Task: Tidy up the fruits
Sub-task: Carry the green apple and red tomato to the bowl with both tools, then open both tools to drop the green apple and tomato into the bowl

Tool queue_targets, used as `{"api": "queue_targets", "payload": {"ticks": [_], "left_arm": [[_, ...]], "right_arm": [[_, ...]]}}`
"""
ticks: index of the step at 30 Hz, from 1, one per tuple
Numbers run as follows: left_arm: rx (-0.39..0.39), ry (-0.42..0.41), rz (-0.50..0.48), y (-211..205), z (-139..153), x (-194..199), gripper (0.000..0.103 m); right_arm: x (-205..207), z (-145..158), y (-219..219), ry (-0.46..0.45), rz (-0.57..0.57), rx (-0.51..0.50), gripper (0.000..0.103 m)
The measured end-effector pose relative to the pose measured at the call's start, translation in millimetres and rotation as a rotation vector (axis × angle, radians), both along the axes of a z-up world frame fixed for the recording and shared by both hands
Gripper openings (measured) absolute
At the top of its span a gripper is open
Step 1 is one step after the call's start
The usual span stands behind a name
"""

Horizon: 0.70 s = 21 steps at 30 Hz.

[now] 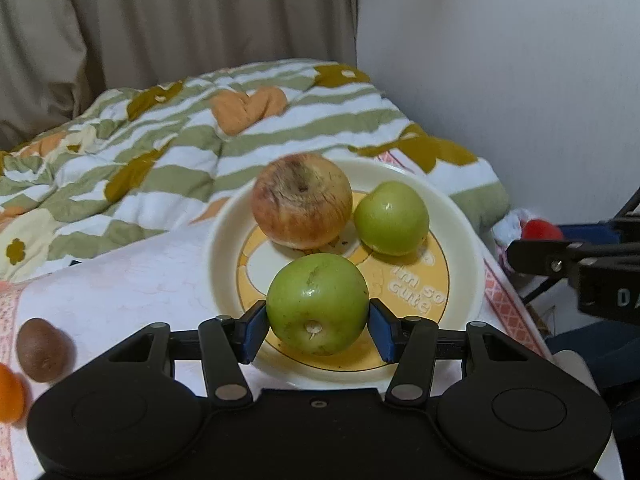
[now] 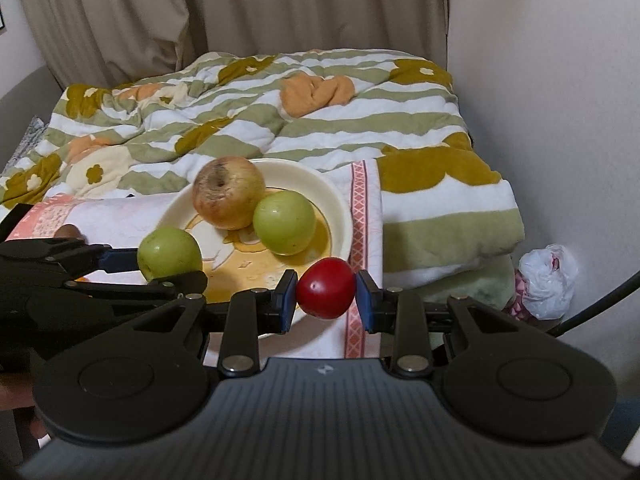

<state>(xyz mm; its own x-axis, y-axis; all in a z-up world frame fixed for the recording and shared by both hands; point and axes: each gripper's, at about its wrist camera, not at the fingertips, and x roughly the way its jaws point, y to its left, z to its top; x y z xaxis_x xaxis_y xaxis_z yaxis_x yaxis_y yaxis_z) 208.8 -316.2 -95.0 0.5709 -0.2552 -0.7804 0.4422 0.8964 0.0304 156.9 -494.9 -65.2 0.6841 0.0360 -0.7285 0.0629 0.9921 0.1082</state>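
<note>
Left gripper (image 1: 319,322) clamping green apple (image 1: 317,304) over plate's (image 1: 460,236) near edge, likely setting it beside russet apple (image 1: 302,200). Right gripper (image 2: 326,294) pinching red tomato (image 2: 326,288), waiting off plate's right rim.

1. Left gripper (image 1: 318,322): matte black housing with two round side discs; blue finger pads (image 1: 256,330); silver pivot screws.
2. Right gripper (image 2: 326,294): ribbed dark-grey top plate; blue pads; black linkage bars; silver rivets.
</note>
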Motion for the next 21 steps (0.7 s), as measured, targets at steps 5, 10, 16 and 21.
{"api": "queue_targets", "payload": {"ticks": [5, 10, 16, 21], "left_arm": [[0.023, 0.022, -0.034, -6.9, -10.2, 5.9, 0.058], [0.039, -0.021, -0.064, -11.3, -5.2, 1.1, 0.096], [0.014, -0.056, -0.081, 0.4, 12.8, -9.0, 0.101], [0.015, -0.050, -0.057, 13.0, 19.7, -14.3, 0.101]], "right_arm": [[7.2, -5.3, -3.2, 0.019, -0.017, -0.004, 0.046], [12.2, -5.7, -6.4, 0.026, -0.031, -0.004, 0.046], [14.6, -0.2, -6.2, 0.022, -0.031, -0.009, 0.046], [18.9, 1.7, -0.7, 0.022, -0.010, -0.012, 0.046]]}}
